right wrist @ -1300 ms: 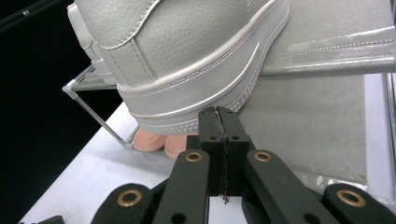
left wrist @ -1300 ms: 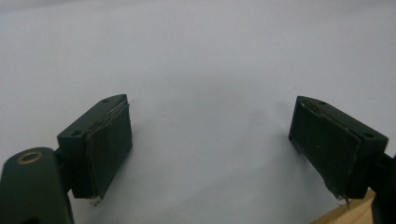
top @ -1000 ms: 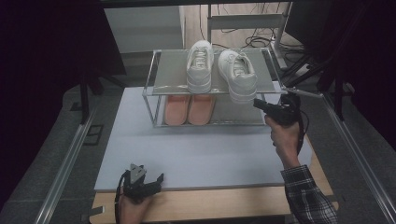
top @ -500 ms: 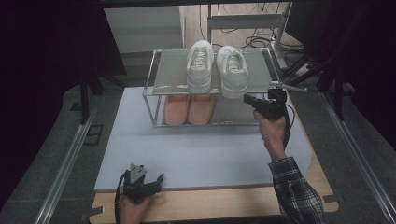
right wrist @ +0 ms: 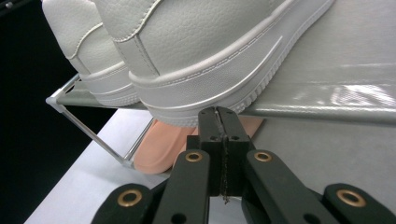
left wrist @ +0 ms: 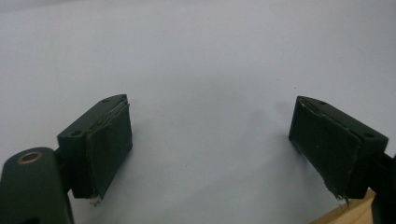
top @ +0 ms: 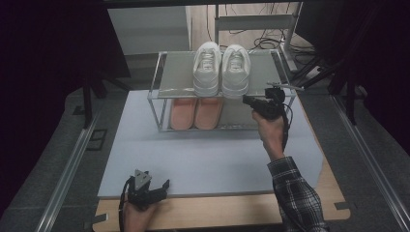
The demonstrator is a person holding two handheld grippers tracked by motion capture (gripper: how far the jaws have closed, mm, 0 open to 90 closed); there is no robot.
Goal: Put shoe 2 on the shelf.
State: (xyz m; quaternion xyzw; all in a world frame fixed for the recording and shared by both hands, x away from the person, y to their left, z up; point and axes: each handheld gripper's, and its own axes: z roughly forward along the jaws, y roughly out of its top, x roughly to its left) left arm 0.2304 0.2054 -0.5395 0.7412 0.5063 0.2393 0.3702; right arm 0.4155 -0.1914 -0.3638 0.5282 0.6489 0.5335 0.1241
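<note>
1. On the top shelf of the metal shoe rack (top: 169, 82), at the far edge of the table (top: 217, 208), stand two white sneakers side by side: the left sneaker (top: 207, 67) and the right sneaker (top: 235, 70), heels toward the person, touching or nearly so.
2. Below them, on the lower level of the rack, lies a pair of peach slippers (top: 196, 112), also side by side.
3. The right gripper (top: 247, 100) is held level at the front right part of the rack, its tip just beside the heel of the right sneaker. In the right gripper view its two black jaws are pressed flat together with nothing between them, and their tips sit just under the sole edge of the right sneaker (right wrist: 210, 56) at the shelf's front edge; whether they touch the sole I cannot tell.
4. That same view shows the left sneaker (right wrist: 79, 46) farther off at the upper left and a slipper (right wrist: 161, 147) below the shelf.
5. The left gripper (top: 164, 186) rests near the front left corner of the table, at the near edge of the pale mat (top: 203, 154) that covers it, well apart from the rack.
6. In the left gripper view its jaws stand wide apart, with bare mat (left wrist: 205, 93) between them.
</note>
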